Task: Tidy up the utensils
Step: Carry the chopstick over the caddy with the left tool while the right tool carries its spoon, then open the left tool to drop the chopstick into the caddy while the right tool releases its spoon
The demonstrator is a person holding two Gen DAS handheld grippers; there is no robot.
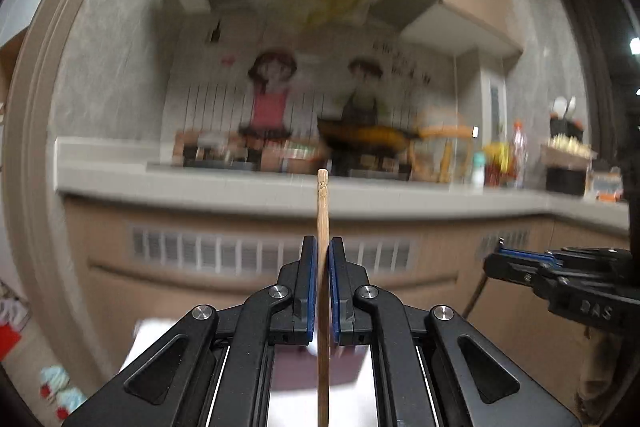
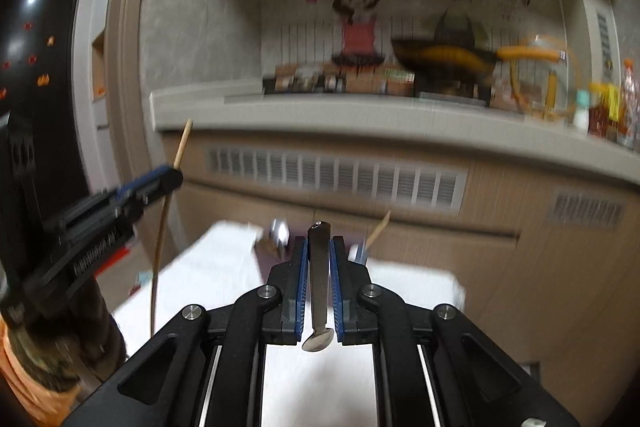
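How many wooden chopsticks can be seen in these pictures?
2. One chopstick is clamped in the left claw. A second chopstick sticks up behind the right claw, over the white table. Others may be hidden.

Left gripper (image 1: 322, 247) points level at a kitchen wall, its blue-padded fingers (image 1: 308, 279) pressed together on a single wooden chopstick (image 1: 322, 211), which stands upright between them. Right gripper (image 1: 532, 267) enters from the right edge, closed. Beyond lies a grey counter (image 1: 240, 193) carrying a dark wok (image 1: 368, 139) and bottles (image 1: 516, 155) toward its right end; background blurred. Cartoon wall mural (image 1: 276, 87) behind the counter.
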